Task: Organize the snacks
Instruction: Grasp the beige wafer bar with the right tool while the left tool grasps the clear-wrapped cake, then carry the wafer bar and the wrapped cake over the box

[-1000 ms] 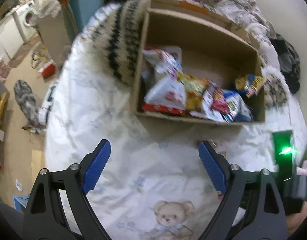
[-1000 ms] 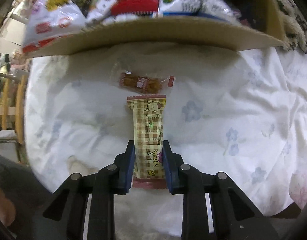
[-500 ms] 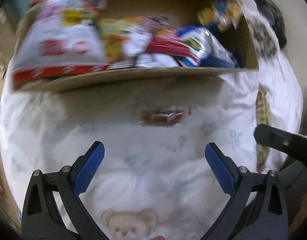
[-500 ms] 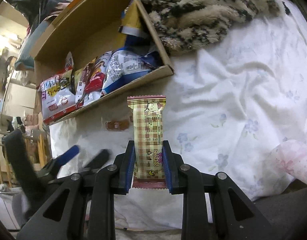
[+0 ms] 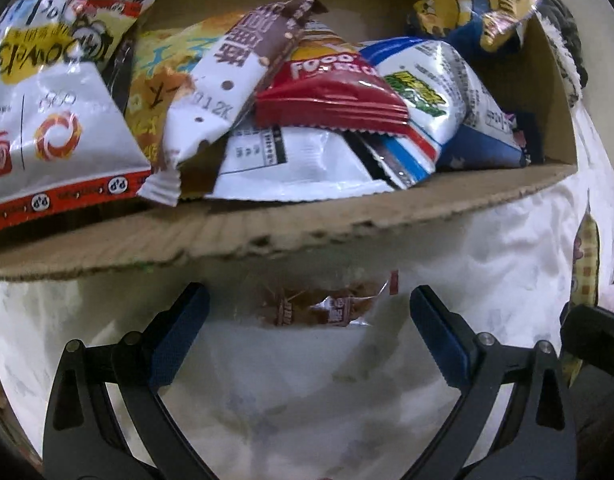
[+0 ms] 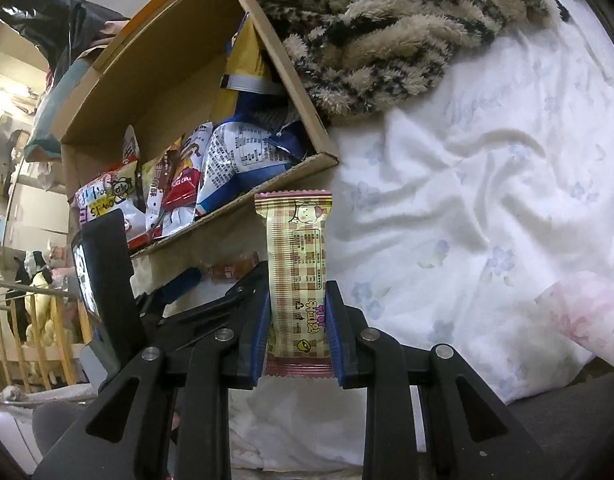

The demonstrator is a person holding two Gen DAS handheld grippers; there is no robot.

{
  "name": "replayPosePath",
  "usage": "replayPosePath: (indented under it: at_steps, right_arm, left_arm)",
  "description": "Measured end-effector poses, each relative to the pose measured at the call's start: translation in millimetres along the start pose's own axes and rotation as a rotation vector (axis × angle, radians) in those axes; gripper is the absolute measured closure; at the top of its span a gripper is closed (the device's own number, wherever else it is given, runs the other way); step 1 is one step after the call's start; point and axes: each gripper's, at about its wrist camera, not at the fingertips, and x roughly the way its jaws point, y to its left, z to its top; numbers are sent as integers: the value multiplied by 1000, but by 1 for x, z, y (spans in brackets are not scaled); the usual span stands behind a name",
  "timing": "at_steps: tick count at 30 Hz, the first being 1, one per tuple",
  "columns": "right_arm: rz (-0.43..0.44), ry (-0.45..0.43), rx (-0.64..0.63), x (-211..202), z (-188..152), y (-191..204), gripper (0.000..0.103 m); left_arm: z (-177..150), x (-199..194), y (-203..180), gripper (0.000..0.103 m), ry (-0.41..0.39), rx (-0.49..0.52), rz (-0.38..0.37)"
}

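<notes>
**On the bed, beside the snack box: 2 grippers, 2 loose snacks**

On the white bedsheet (image 5: 307, 400), just in front of the cardboard box (image 5: 291, 228), lies a small clear-wrapped brown snack (image 5: 319, 306). The left gripper (image 5: 307, 320) hangs over it, pointing steeply down, blue pads spread wide on either side of the wrapper without touching it; its jaws have just been opening. The right gripper (image 6: 297, 328) is held off to the side, clamped narrowly on a long plaid-patterned wafer packet (image 6: 297, 264), which stands upright between its pads, clear of the sheet.

Step in hand, as judged: gathering the last 2 loose snacks for the box. The next move calls for the left gripper to sink to the sheet and close across the thin, crinkly wrapper, which may slide or flatten.

Obstacles: the near wall of the box rises just behind the snack, leaving little room. The box is already crowded with bags (image 5: 331, 96) leaning over that wall. A fuzzy striped blanket (image 6: 387, 40) presses against its far side.
</notes>
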Motion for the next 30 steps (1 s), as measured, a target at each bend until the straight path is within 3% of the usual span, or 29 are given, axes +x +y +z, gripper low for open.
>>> replayPosePath:
  at_steps: [2,3,4,6,11,22,26,30]
  right_arm:
    - [-3,5,0,3,1,1,76]
    - [-1,4,4,3,2,1,76]
    - [3,3,7,2,1,0,76]
    - [5,0,8,1,2,0,76]
    - [13,-5,-3,0,0,5,76]
    - [78,-43,-36,-12,-4,21,76]
    - [106,-66,-50,-18,-2,25,76]
    - [134,-74,-58,-21,1,29,76]
  left_arm:
    - [1,-1,-4,9,-2,20,12]
    - [-2,-2,-9,25,-9,39,28]
    - [-4,-3,-13,34,-13,66,56]
    - [-6,-7,-16,44,-19,90,46]
    - [-10,-28,-8,45,-42,60,-3]
    - [-29,-91,-15,45,-118,39,68]
    - [-31,-92,0,45,-149,26,110]
    - [-35,-119,23,45,-206,-28,114]
